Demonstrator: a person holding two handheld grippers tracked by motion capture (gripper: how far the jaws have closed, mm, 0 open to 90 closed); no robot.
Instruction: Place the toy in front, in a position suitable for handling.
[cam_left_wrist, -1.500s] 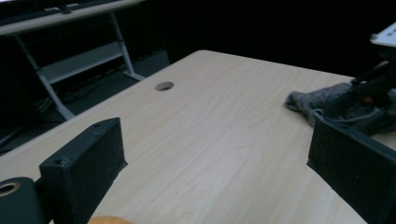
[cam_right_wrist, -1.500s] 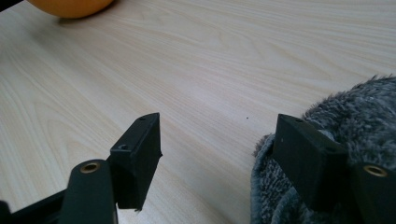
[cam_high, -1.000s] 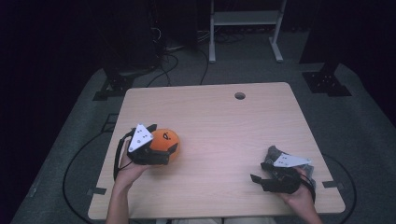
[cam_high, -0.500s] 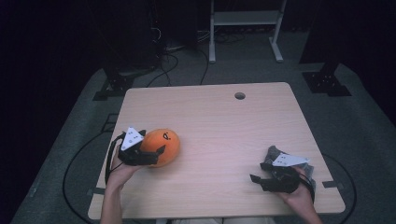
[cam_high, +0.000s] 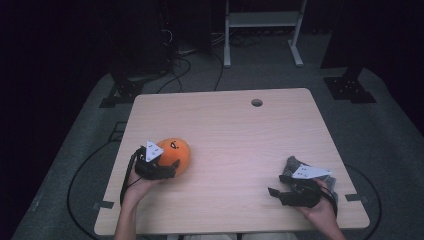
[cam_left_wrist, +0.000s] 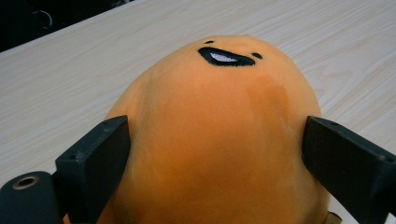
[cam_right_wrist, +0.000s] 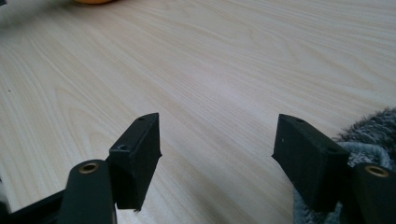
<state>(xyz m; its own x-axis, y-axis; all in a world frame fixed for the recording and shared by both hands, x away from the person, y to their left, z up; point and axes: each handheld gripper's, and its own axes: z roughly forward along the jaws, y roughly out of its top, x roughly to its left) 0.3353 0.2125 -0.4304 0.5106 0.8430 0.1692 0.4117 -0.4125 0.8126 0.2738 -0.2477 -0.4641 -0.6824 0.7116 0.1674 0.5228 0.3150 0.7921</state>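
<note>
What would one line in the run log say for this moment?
left tongs: shut on orange plush toy | right tongs: open, nothing between | grey fuzzy thing: beside right tongs | table: toy at left

A pale wooden bench (cam_high: 235, 135) with a round cable hole (cam_high: 257, 102) near its far edge stands on grey carpet (cam_high: 380, 135). Beyond it, a white metal stand (cam_high: 262, 22) and black cables (cam_high: 185, 62).

Our right gripper (cam_right_wrist: 217, 154) stands with jaws wide apart over bare tabletop (cam_right_wrist: 224, 70); a grey fuzzy thing (cam_right_wrist: 373, 128) lies against its right jaw.
</note>
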